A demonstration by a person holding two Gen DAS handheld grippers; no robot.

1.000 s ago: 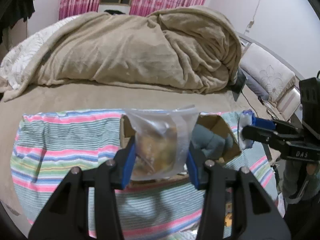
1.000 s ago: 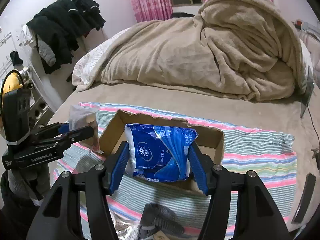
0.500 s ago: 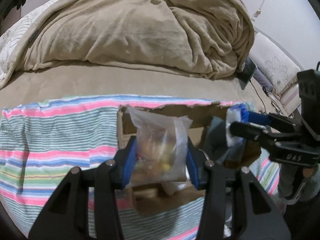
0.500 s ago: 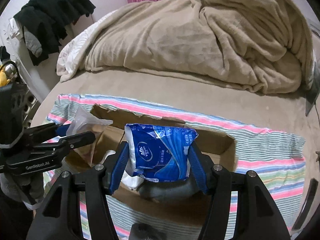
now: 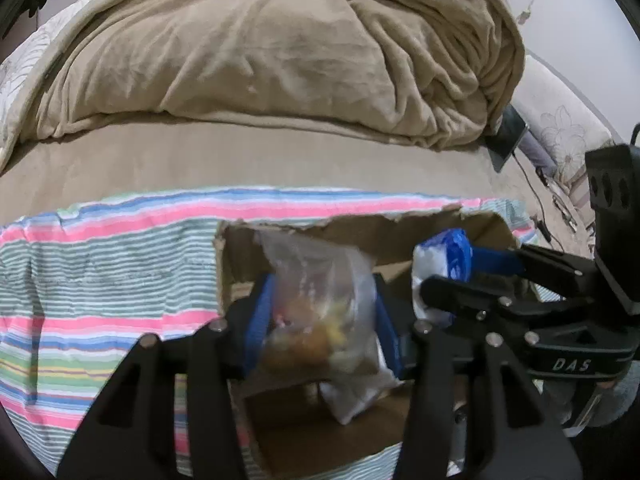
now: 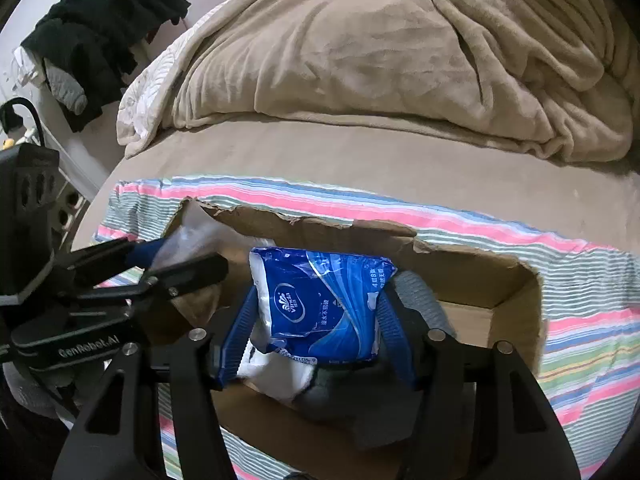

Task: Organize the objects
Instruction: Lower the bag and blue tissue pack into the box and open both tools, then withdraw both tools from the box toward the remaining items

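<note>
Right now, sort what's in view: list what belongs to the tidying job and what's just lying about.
Job:
clear snack bag, in left gripper
blue tissue pack, in right gripper
cardboard box

Lying about:
beige blanket
striped cloth
black clothes

The cloth (image 5: 100, 280) is striped in pink, blue, green and white; the blanket (image 5: 260, 52) is plain beige. The tissue pack (image 6: 320, 304) is blue with white lettering (its lower end white), and the cardboard box (image 6: 516, 292) brown.

Contents of the clear plastic bag (image 5: 320, 320) are blurred; the cardboard box (image 6: 516, 304) floor is mostly hidden behind the tissue pack (image 6: 320, 308).
</note>
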